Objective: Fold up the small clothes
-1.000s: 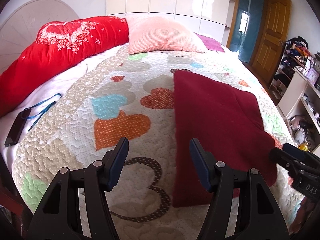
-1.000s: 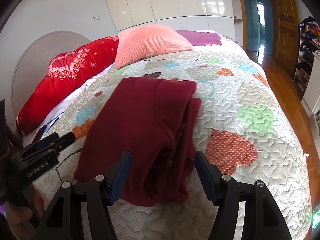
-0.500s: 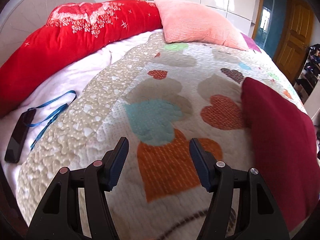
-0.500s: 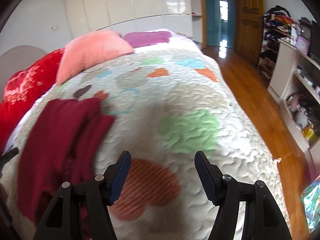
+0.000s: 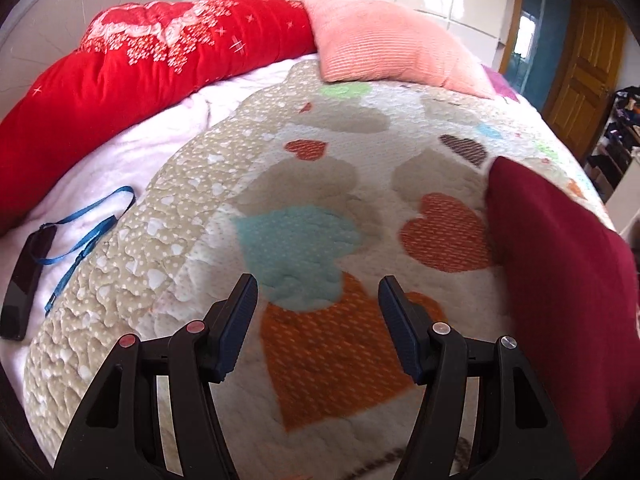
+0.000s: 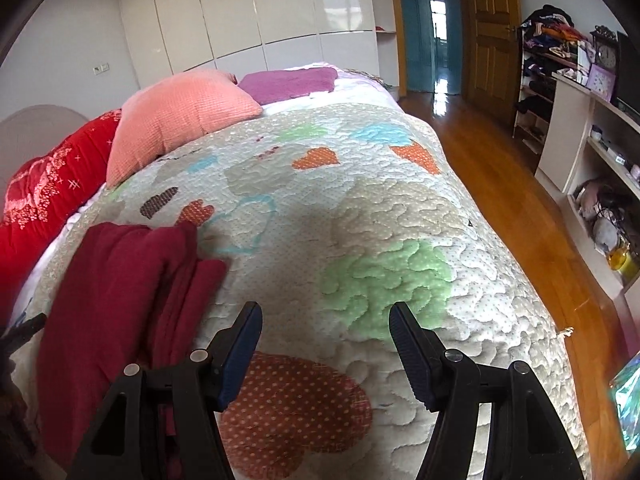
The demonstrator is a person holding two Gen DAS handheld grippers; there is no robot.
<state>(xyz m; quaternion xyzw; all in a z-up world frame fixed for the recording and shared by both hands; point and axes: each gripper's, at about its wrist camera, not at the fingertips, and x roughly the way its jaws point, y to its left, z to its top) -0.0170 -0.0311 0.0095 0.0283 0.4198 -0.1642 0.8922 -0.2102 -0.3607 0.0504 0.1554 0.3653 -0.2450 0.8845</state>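
Dark red garment [image 5: 560, 272], folded into a flat oblong, layered edges showing, lying on the heart-patterned quilt [image 5: 304, 184]

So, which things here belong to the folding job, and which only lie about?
For the job:
- dark red folded garment
- heart-patterned quilt beneath it

Lying about:
- black phone on blue lanyard
- pink ribbed pillow
- red embroidered duvet
- purple cloth

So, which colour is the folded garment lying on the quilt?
Dark red, a plain maroon, with no pattern. The folded garment shows best in the right wrist view.
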